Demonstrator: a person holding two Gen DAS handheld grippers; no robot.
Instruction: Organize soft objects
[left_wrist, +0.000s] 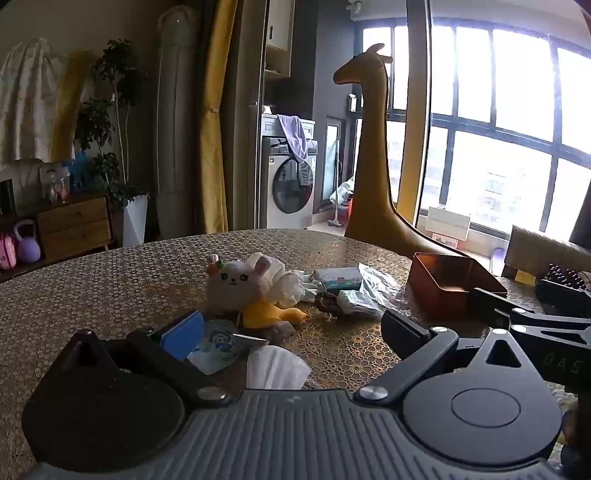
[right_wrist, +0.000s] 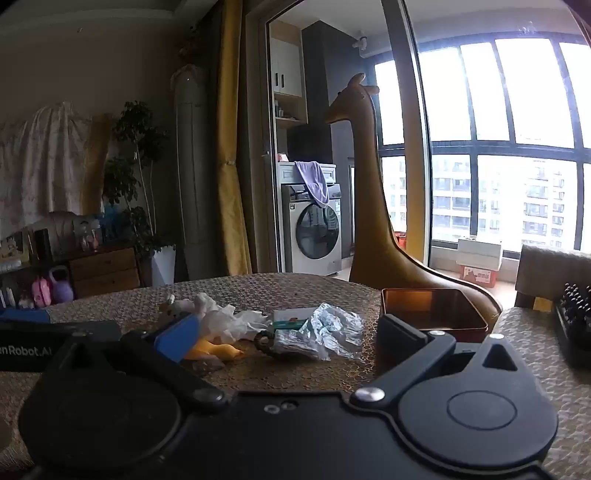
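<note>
On the round table (left_wrist: 110, 280) with its honeycomb-patterned cover, a heap of soft things lies in the middle. A white plush bunny (left_wrist: 232, 286) with a small orange flower on its head sits upright, and a yellow plush toy (left_wrist: 271, 314) lies touching its base. Crumpled white tissue (left_wrist: 291, 284) is bunched just behind them. To the right lie a small printed tissue packet (left_wrist: 338, 277) and a crinkled clear plastic wrapper (right_wrist: 327, 330). An open copper-coloured rectangular tin (left_wrist: 448, 282) stands further right, apart from the heap.

The left gripper (left_wrist: 291, 334) hovers low over the near edge of the table, its fingers spread wide with nothing between them; a flat white tissue (left_wrist: 275, 369) lies just below. The right gripper (right_wrist: 280, 339) hangs likewise, fingers spread and empty, beside the tin.
</note>
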